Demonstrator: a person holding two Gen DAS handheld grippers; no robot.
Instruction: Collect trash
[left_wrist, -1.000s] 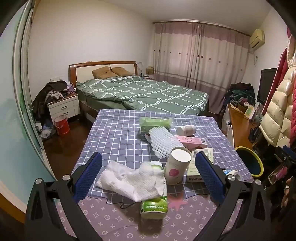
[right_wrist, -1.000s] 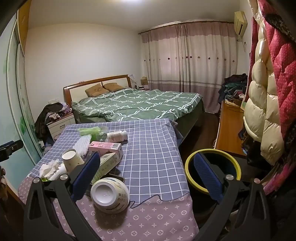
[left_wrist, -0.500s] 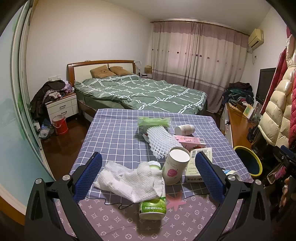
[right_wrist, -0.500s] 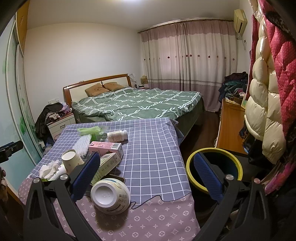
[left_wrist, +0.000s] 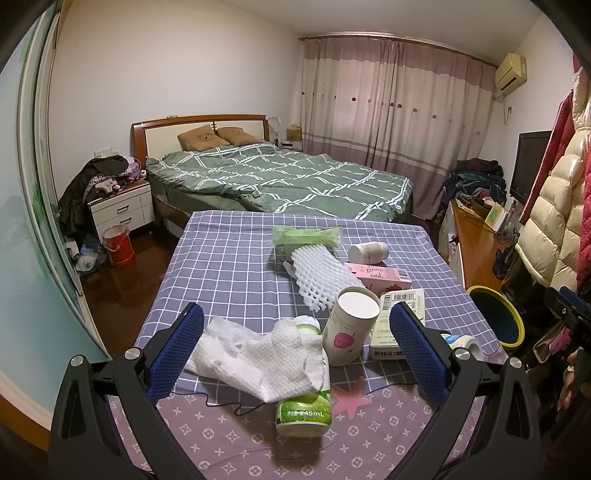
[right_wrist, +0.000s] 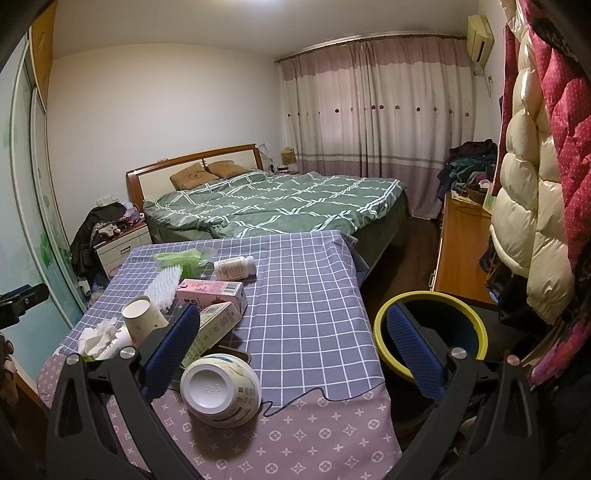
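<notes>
The left claw (left_wrist: 295, 350) is hanging wide open over the near edge of the bench (left_wrist: 229, 266), gripping nothing. Its two blue pads are standing on either side of a small heap of trash, so I judge that it is lining up for the first pick. Between the pads a crumpled paper towel (left_wrist: 258, 354) is lying over a green bottle (left_wrist: 304, 402), which is lying on its side and pointing toward the camera. Just to the right a paper cup (left_wrist: 351, 325) is standing and leaning slightly. Behind it are lying a white foam net (left_wrist: 321, 277), a green bag (left_wrist: 306, 238), a pink carton (left_wrist: 384, 275), a small white jar (left_wrist: 369, 252) on its side and a white box (left_wrist: 397, 321) with a barcode.

The right claw (right_wrist: 291, 354) is also spread open and empty. Its left pad is reaching over the bench beside an upturned bowl (right_wrist: 221, 389), while its right pad is hanging over the yellow bin (right_wrist: 430, 334). The bin is standing on the floor just beside the right edge of the bench, probably so that each piece needs only a short carry. Nothing appears collected yet: all the trash is still lying on the bench, and what I can see of the inside of the bin looks dark and empty.
</notes>
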